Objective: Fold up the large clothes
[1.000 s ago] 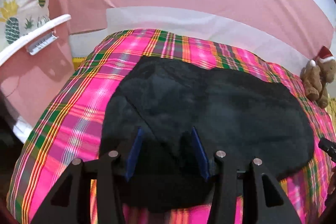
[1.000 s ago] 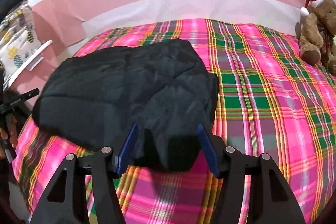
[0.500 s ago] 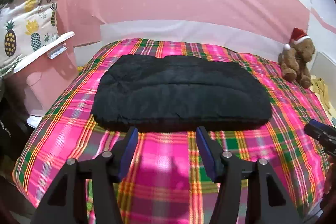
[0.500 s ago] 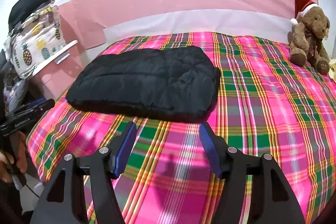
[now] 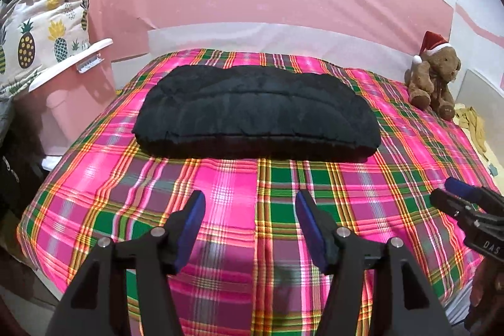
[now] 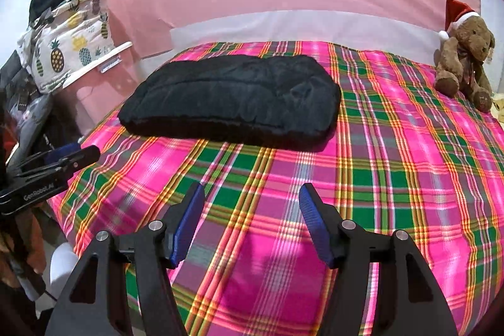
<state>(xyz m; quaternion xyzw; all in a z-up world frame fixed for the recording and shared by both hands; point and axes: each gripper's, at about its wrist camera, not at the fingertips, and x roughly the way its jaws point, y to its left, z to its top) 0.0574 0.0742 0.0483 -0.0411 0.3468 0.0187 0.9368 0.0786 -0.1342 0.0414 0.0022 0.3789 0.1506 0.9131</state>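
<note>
A black padded garment [image 5: 255, 112] lies folded into a long flat bundle on the plaid bed cover [image 5: 393, 178], toward the far left of the bed [image 6: 393, 162]. In the right wrist view the garment [image 6: 230, 96] sits left of centre. My left gripper [image 5: 249, 197] hovers over bare plaid well short of the garment's near edge, open with nothing between its blue pads. My right gripper [image 6: 252, 191] is likewise open and empty over the cover. Each gripper shows in the other's view: the right gripper [image 5: 456, 194] at the right edge, the left gripper [image 6: 78, 153] at the left edge.
A brown teddy bear [image 5: 433, 81] in a red hat sits at the far right corner of the bed [image 6: 463, 59]. Left of the bed stands a pink bin [image 5: 72, 96] with pineapple-print cloth [image 5: 37, 37] and a dark item piled on it. A pink wall runs behind.
Both grippers have let go of the black garment and drawn back toward the near bed edge. Their jaws stand wider. The garment now rests flat and folded.
</note>
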